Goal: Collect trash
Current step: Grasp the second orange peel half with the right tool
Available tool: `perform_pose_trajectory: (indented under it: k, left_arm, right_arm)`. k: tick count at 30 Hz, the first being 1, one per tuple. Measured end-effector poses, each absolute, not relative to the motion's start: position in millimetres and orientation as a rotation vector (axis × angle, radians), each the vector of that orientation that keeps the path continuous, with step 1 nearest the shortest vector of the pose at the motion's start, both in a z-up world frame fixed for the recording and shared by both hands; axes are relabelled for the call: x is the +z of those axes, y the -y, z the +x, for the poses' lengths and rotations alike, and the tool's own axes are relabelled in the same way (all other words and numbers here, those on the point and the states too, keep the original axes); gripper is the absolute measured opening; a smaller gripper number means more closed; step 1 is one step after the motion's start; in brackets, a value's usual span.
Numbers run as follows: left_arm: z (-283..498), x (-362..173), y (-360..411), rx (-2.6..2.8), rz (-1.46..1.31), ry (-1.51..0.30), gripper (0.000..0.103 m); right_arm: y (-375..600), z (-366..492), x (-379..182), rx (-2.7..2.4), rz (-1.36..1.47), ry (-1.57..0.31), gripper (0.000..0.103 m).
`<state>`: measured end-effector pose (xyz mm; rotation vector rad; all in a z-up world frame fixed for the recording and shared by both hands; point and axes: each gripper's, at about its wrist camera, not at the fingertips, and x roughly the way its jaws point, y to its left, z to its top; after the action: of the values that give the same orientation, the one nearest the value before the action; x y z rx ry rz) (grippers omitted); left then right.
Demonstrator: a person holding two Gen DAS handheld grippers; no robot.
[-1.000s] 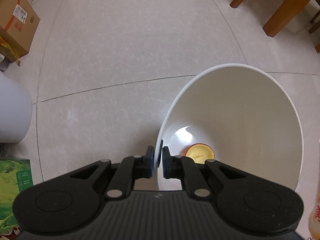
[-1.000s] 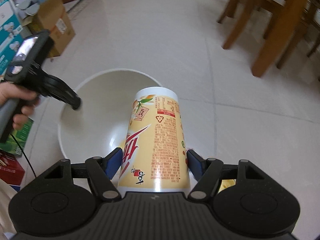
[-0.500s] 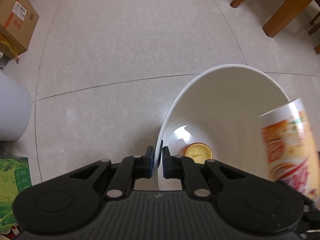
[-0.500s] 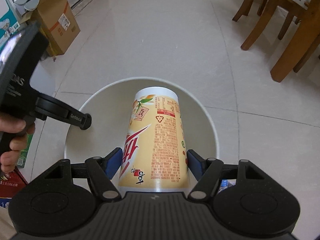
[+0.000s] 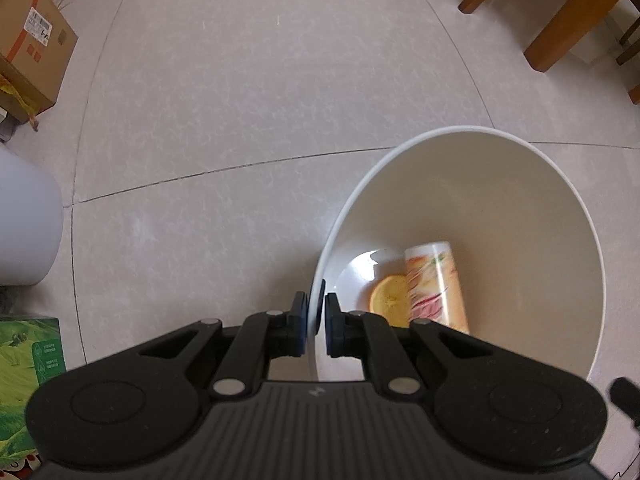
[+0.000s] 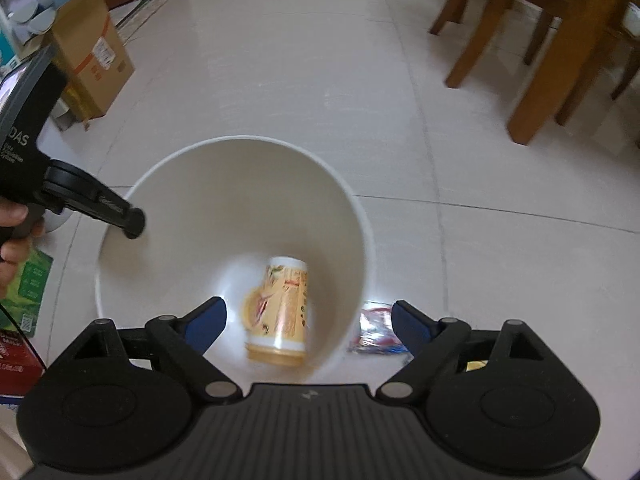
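Observation:
A white trash bin (image 6: 168,176) stands on the tiled floor. Inside it, blurred, is a yellow printed drink cup (image 6: 280,312), beside an orange round piece (image 5: 386,294) at the bottom. My right gripper (image 6: 308,320) hovers above the bin mouth, its jaws opening wide with nothing pressed between them. My left gripper (image 5: 316,320) is shut on the bin's near rim (image 5: 320,292); in the right wrist view its fingertips (image 6: 134,222) pinch the left rim, held by a person's hand (image 6: 14,236). A shiny wrapper (image 6: 376,334) lies on the floor right of the bin.
Cardboard boxes (image 6: 94,60) sit at the far left, with a green carton (image 5: 28,380) and a white round container (image 5: 24,224) nearer. Wooden chair and table legs (image 6: 536,76) stand at the far right. A small yellow scrap (image 6: 476,366) lies by the right finger.
The right gripper has opened and let go of the drink cup, which has dropped into the bin. The left gripper stays shut on the rim.

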<state>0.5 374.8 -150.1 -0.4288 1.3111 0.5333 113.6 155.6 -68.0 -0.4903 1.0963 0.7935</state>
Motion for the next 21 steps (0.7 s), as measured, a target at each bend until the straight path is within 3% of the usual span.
perform_pose_trajectory:
  k: [10,16,21]
  left_arm:
    - [0,-149,-378,0.522,-0.442,-1.309,0.007]
    - [-2,-146,-380,0.522,-0.442,-1.302,0.008]
    - [-4,-146,-380,0.53,-0.454,-1.29,0.008]
  right_arm:
    - [-60,137,-69,0.65,-0.439,-1.05,0.101]
    - [-3,156,-137,0.589,-0.399,-1.042,0.102]
    - [17,170,-227,0.519,-0.447,-1.064,0.102]
